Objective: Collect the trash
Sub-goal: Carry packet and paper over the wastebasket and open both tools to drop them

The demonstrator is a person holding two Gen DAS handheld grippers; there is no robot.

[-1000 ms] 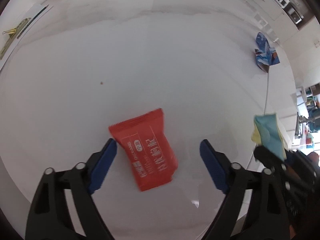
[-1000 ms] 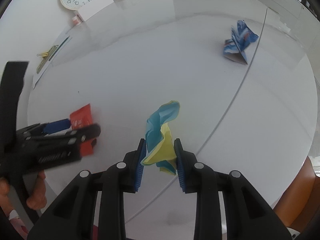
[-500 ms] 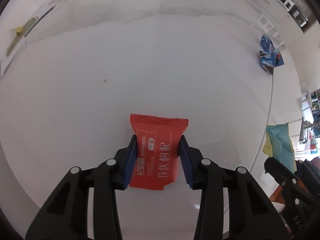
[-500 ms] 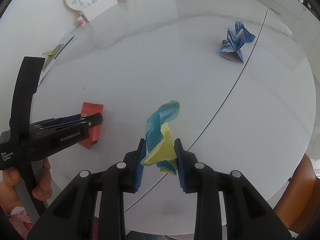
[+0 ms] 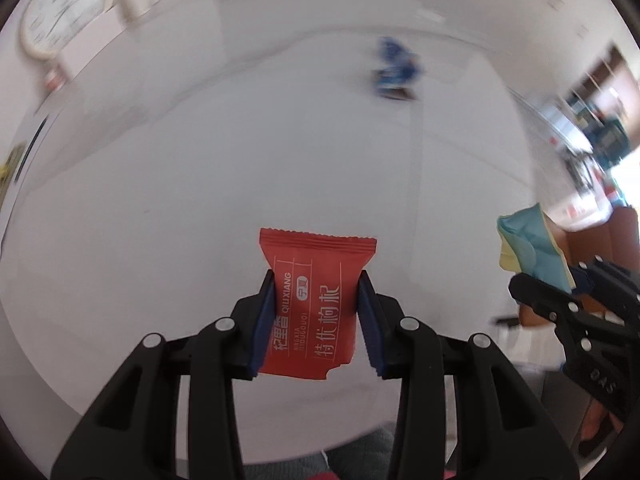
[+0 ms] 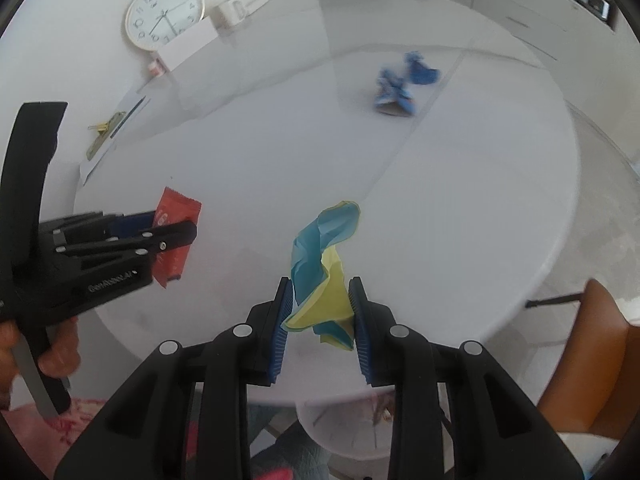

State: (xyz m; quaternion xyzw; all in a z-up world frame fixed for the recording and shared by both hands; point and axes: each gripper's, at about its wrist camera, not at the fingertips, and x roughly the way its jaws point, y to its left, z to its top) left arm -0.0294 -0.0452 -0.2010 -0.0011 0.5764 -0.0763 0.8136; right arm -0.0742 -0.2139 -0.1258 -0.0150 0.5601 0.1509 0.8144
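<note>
My left gripper point(image 5: 316, 300) is shut on a red snack wrapper point(image 5: 314, 308) and holds it up off the white round table point(image 5: 200, 208). It also shows in the right wrist view point(image 6: 176, 236), with the red wrapper point(image 6: 176, 210) between its pads. My right gripper point(image 6: 318, 312) is shut on a crumpled blue and yellow paper point(image 6: 320, 272), held above the table's near edge; this paper shows at the right of the left wrist view point(image 5: 528, 248). A crumpled blue wrapper point(image 6: 400, 88) lies on the far side of the table, blurred in the left wrist view point(image 5: 394, 70).
A wall clock point(image 6: 164, 14), a white mug point(image 6: 230, 12), a white card point(image 6: 188, 44) and a small jar point(image 6: 154, 68) lie at the far left of the table. A sheet with a pen and clips point(image 6: 108, 132) lies left. An orange chair point(image 6: 588, 360) stands right.
My left gripper closed on the red wrapper, lifted it off the table and swung its view round. My right gripper kept its hold on the paper and drew back a little.
</note>
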